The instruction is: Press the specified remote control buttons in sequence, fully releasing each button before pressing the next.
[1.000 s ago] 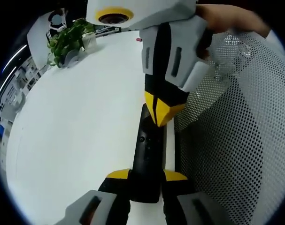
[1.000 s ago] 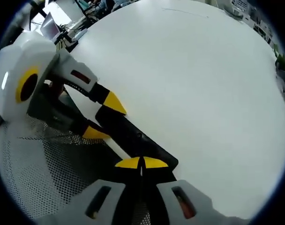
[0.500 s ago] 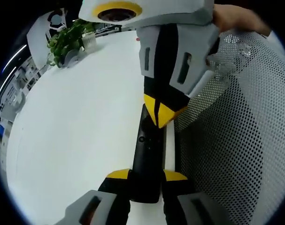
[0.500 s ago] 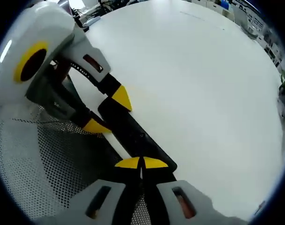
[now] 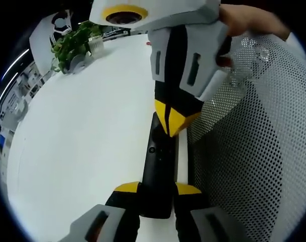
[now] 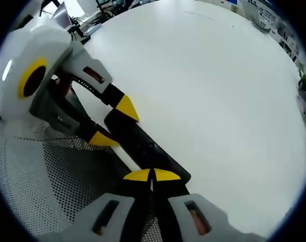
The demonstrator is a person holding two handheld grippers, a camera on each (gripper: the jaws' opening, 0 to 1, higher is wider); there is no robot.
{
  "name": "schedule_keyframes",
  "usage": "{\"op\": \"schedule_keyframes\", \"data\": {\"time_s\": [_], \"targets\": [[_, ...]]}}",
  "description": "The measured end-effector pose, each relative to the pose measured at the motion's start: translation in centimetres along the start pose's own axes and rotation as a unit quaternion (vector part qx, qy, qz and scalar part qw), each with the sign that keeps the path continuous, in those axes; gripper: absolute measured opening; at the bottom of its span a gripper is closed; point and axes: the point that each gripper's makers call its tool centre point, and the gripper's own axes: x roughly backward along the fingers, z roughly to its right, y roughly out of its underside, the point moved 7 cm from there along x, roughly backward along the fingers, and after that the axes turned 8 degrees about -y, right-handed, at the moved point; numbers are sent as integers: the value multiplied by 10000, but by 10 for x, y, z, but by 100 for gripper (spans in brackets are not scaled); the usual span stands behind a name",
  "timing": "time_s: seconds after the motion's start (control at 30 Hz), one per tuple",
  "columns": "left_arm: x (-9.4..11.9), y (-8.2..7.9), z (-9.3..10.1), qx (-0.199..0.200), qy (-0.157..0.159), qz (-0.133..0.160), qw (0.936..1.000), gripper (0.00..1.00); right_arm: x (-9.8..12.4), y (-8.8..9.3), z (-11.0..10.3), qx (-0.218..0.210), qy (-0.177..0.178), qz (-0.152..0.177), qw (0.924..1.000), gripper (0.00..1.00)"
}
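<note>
Holding a slim black rectangular remote control (image 5: 160, 166) steady, the left claw (image 5: 158, 189) has its two yellow-tipped jaws clamped on either side of the remote's near end. The remote runs straight ahead of that claw, lying along the edge of the smooth white round counter (image 5: 82, 136), just beside a white perforated mesh chair back (image 5: 253, 151) on the claw's right.

Coming from the far side, the right claw (image 5: 174, 120) points down at the remote's far half with its yellow tips pressed together, touching or almost touching the top face. In the right gripper view its closed tips (image 6: 151, 175) sit over the remote (image 6: 142, 146), with the left claw (image 6: 110, 123) gripping the other end ahead and to the left.

Compared with the pictures from a moment ago, the remote has not shifted and the left claw's grip is unchanged; the right claw's body has only rocked slightly over the same spot. That suggests a press is being held or just finishing at one button, not a move to the next. Whether the button is down cannot be told.

A hand (image 5: 243, 20) wraps the right claw's grey body from above, tilting it steeply downward. A green leafy potted plant (image 5: 74, 43) stands far beyond the left claw.
</note>
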Motion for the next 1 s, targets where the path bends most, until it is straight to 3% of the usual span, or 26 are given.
{"op": "schedule_keyframes", "data": {"time_s": [0.43, 1.0], "targets": [[0, 0, 0, 10, -2, 10, 10000, 25, 1, -5, 4, 134, 257, 136, 9995, 0], [-1, -2, 0, -4, 2, -94, 10000, 25, -1, -6, 3, 434, 281, 240, 9984, 0]]}}
